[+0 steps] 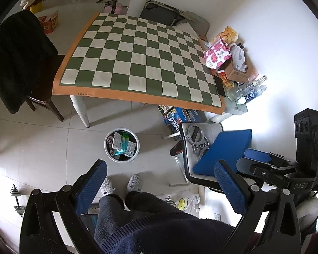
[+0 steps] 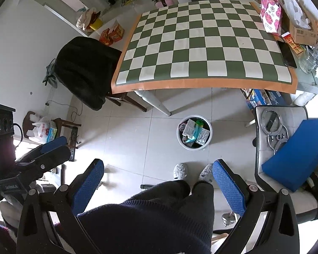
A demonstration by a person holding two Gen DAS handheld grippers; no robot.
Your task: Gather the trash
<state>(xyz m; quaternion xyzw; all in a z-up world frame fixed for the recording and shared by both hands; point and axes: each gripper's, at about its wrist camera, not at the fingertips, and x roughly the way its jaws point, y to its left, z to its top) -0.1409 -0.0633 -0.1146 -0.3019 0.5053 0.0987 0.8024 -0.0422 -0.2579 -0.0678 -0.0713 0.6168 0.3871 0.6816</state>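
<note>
- Both grippers held high, back from the table (image 1: 137, 55), looking down past the person's knees and slippers (image 1: 134, 183).
- Left gripper (image 1: 160, 188): released, blue pads wide apart, nothing between them.
- Right gripper (image 2: 158, 187): likewise spread and empty.
- Bin (image 1: 122, 144) on the floor tiles just in front of the slippers, near the table leg; already holding trash (image 1: 124, 145): wrappers, a pale packet, a foil blister strip, something teal.
- Checkered mat (image 2: 201, 42) bare across all its squares; nothing loose seen on it.
- Judged nearly or wholly done: trash in the bin, mat cleared, both grippers free.
- Possibly left: clutter at the table's far right edge, namely a pink flowered bag (image 1: 217, 54), a cardboard box (image 1: 233, 69), a white plastic bag (image 1: 239, 56), clear bottles (image 1: 251, 87), a dark phone-like slab (image 1: 219, 85). Whether any counts as trash cannot be told.
- Chair (image 1: 201, 146) beside the bin carrying metal rings and a blue pad (image 1: 224, 150); not obviously trash.
- Writing: "DAS" on the right gripper's body in the left view; small dark print on the mat's orange border and on the pink bag, too small to read; blue carton (image 1: 176, 118) under the table with large lettering, not legible.
</note>
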